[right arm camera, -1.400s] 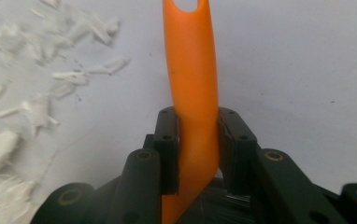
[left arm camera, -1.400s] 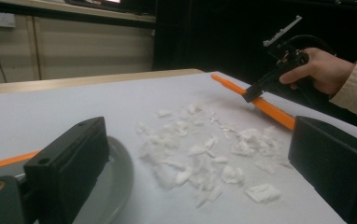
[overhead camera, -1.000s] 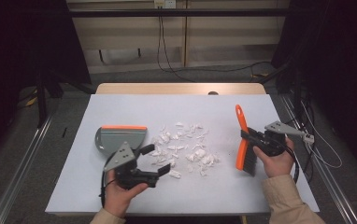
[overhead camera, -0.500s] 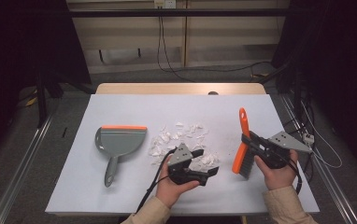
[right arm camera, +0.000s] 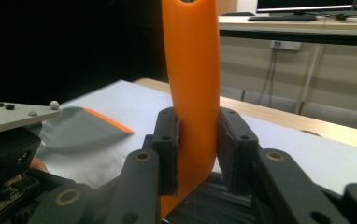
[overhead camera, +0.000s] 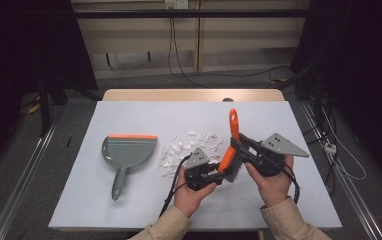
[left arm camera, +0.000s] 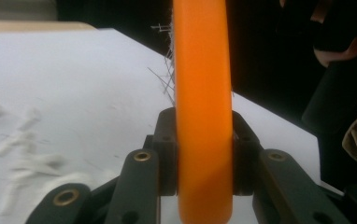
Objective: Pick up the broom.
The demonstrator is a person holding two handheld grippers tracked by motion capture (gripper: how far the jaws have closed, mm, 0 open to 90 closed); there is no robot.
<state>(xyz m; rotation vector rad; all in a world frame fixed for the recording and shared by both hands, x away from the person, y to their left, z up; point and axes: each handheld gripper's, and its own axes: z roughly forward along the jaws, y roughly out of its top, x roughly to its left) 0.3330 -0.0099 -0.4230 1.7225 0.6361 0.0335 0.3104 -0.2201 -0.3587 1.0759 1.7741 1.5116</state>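
Both claws grip the orange brush point(overhead camera: 231, 142) above the tabletop point(overhead camera: 129, 210). The left claw point(overhead camera: 218, 172), its jaws just closed, clamps the brush near the bristles; the right claw point(overhead camera: 236, 145) clamps its handle.

A: What's in hand here?
B: An orange hand brush point(overhead camera: 230, 150) with dark bristles, lifted clear of the table and standing roughly upright, tilted a little, handle tip up with a hanging hole near the top

A: Where are the bristles?
B: At the low end, dark and bunched below the handle; a few stray pale ones show in the left gripper view beside the orange handle point(left arm camera: 203, 107)

A: And its shape?
B: The handle is smooth, flat and gently curved, widest mid-length point(right arm camera: 193, 84). It hangs over the table's near middle, just right of the scattered white paper scraps point(overhead camera: 189, 147)
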